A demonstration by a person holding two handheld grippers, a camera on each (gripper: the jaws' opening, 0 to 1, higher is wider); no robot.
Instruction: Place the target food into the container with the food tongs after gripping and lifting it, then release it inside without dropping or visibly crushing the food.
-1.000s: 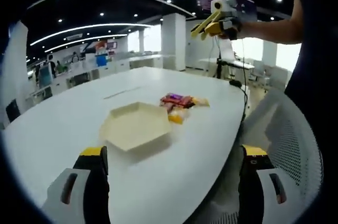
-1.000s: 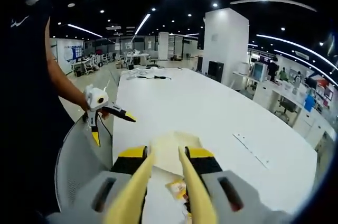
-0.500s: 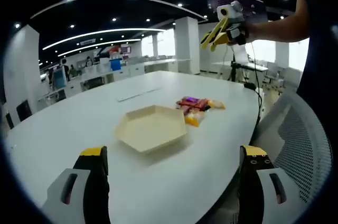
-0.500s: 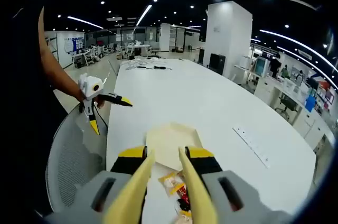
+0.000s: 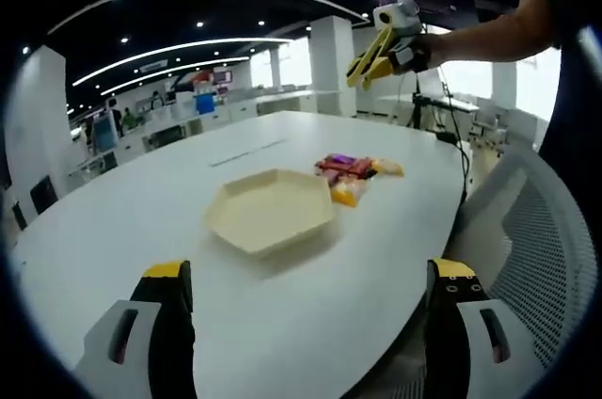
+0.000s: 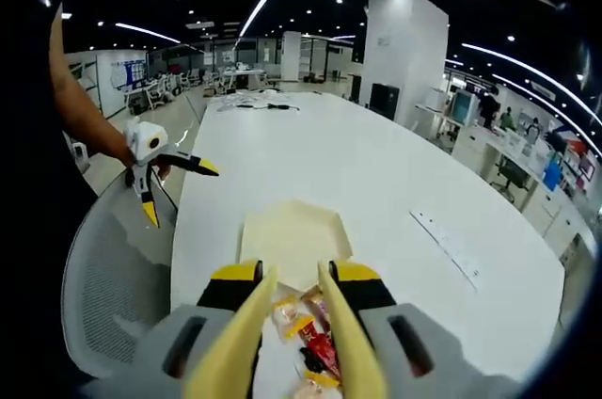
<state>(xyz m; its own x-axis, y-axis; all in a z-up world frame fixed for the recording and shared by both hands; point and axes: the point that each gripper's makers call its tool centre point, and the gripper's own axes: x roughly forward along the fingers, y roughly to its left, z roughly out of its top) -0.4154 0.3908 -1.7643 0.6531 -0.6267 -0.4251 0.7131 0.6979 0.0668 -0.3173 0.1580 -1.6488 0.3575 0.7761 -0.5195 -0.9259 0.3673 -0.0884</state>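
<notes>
A cream hexagonal tray (image 5: 270, 211) lies on the white table (image 5: 122, 230), with a small heap of snack packets (image 5: 353, 173) just beyond it. My left gripper (image 5: 306, 324) is open wide with nothing between its jaws, low over the table's near edge. High at the right, my right gripper (image 5: 384, 46) is shut on yellow food tongs (image 5: 362, 62). In the right gripper view the food tongs (image 6: 296, 310) stand slightly apart above the snack packets (image 6: 306, 328), with the tray (image 6: 292, 234) ahead. The left gripper (image 6: 179, 194) is open at the left.
A white mesh chair (image 5: 531, 258) stands at the table's edge, also seen as the chair (image 6: 103, 295) under the left gripper. A cable (image 5: 453, 147) runs over the far end. A narrow slot (image 6: 450, 250) lies in the table (image 6: 376, 173). Desks and pillars stand far off.
The right gripper view has pulled back, so more of the snack packets show under the tongs and the tray lies further ahead. Both grippers keep their states.
</notes>
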